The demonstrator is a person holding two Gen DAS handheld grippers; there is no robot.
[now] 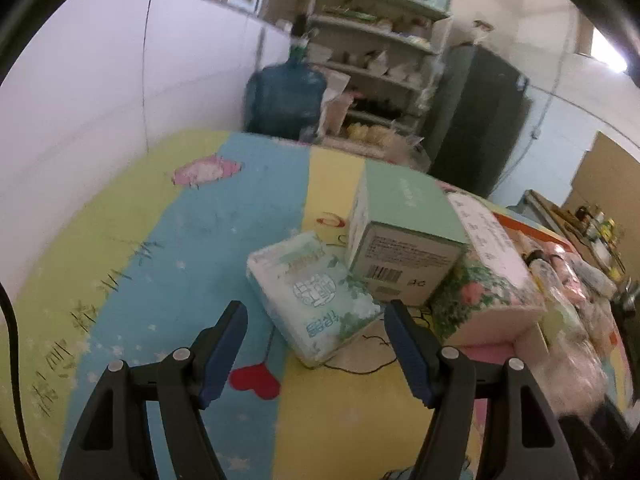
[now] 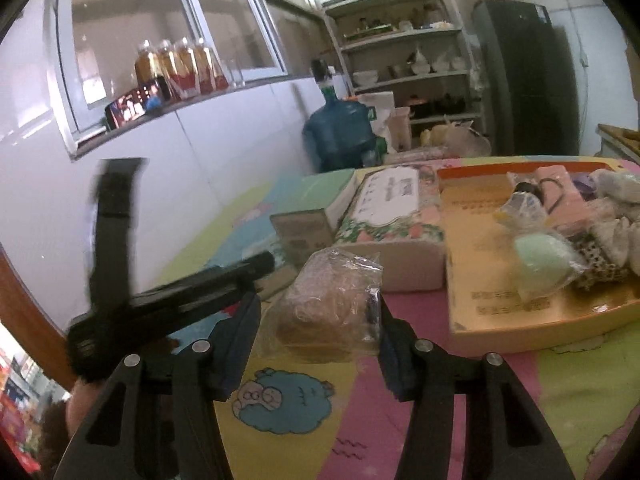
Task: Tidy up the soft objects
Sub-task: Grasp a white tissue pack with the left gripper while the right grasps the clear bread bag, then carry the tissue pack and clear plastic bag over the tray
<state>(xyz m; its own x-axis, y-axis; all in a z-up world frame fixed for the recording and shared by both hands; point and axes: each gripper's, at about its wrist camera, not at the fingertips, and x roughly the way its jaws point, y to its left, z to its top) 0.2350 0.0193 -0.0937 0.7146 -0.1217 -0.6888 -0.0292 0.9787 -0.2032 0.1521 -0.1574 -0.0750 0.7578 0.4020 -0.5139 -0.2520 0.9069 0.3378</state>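
Observation:
In the left wrist view my left gripper (image 1: 316,312) is open, its blue-padded jaws either side of a soft tissue pack (image 1: 312,292) lying on the colourful mat, not touching it. A green box (image 1: 400,232) and a floral tissue box (image 1: 484,276) stand just behind it. In the right wrist view my right gripper (image 2: 318,308) holds a brownish soft object in a clear plastic bag (image 2: 328,304) between its jaws, above the mat. An orange-rimmed tray (image 2: 520,312) at the right holds several soft items, among them a pale green sponge in plastic (image 2: 540,260).
The left gripper's black body (image 2: 160,300) crosses the left of the right wrist view. A blue water jug (image 1: 284,96), a shelf rack (image 1: 380,60) and a dark fridge (image 1: 480,120) stand beyond the table. A white wall runs along the left.

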